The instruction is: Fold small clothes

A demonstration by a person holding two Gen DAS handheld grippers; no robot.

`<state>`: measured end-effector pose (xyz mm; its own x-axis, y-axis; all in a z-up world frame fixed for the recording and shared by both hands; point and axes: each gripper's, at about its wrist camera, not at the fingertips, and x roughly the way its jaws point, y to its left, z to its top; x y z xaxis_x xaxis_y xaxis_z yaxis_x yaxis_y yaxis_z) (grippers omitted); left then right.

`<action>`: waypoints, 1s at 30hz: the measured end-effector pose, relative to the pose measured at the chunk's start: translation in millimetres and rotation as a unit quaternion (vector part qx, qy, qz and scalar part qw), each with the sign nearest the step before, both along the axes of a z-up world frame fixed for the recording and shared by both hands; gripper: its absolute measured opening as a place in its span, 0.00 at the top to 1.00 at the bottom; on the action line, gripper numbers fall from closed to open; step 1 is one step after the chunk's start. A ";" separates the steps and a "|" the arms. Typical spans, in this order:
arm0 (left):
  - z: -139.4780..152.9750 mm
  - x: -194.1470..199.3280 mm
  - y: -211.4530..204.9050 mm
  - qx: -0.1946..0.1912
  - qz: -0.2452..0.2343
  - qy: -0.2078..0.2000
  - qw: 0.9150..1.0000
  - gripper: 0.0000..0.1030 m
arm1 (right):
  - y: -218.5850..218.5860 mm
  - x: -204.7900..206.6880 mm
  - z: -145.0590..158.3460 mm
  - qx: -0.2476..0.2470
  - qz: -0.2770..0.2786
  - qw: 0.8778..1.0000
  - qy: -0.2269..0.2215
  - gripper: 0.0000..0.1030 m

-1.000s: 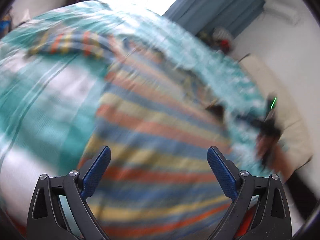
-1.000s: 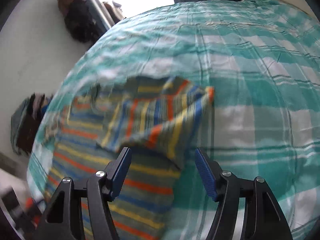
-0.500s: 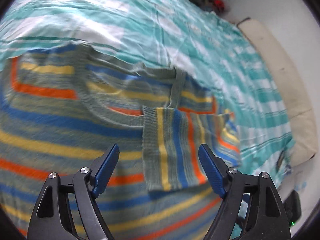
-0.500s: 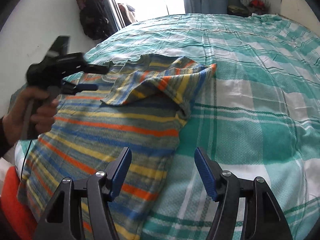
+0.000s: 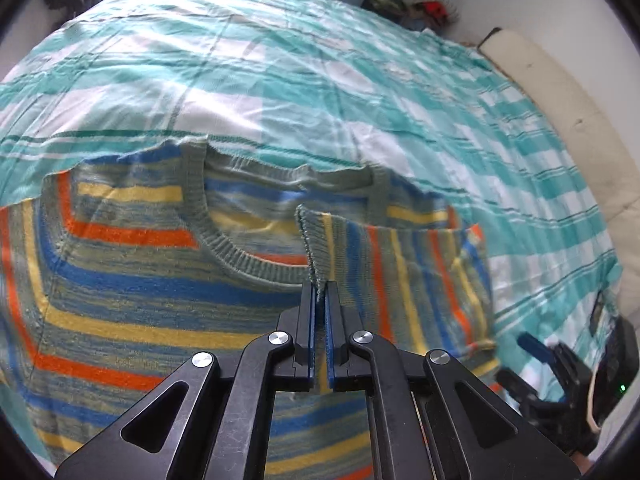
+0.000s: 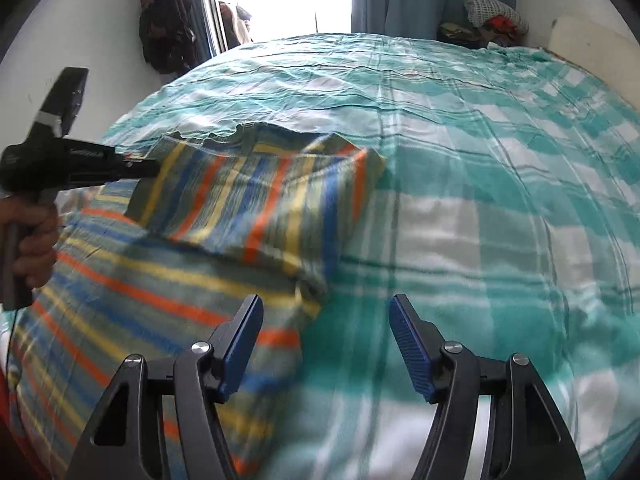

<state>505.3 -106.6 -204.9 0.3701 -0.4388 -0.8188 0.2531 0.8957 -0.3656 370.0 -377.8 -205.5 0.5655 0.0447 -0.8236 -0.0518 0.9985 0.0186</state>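
The striped sweater [image 5: 168,280] lies flat on the bed [image 5: 280,80], nearer its left edge; the left gripper [image 5: 319,300] has just closed, pinching the folded-in sleeve's cuff [image 5: 316,248]; the right gripper [image 6: 326,344] hovers, fingers spread, empty; next, probably, smooth or re-lay that sleeve across the chest.

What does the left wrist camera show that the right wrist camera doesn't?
Only the left wrist view shows the left tool shut on the folded sleeve's cuff, plus the sweater's neckline. Only the right wrist view shows the hand gripping that tool's handle, and the right tool open over the sweater's edge. Both show the striped sweater on the green checked bedsheet.
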 end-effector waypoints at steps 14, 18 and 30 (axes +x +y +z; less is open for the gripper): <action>18.4 -101.8 83.8 -0.035 -0.022 -0.011 0.999 0.30 | -17.7 -61.5 27.1 -0.033 -0.041 0.999 0.010 0.39; 8.7 -199.3 108.0 -0.026 -0.096 0.041 0.994 0.27 | -0.3 -107.6 49.0 0.016 -0.021 1.000 -0.007 0.37; 51.2 -318.9 215.5 0.034 -0.026 0.096 0.994 0.24 | 75.8 -205.8 48.1 0.083 0.059 0.994 0.028 0.37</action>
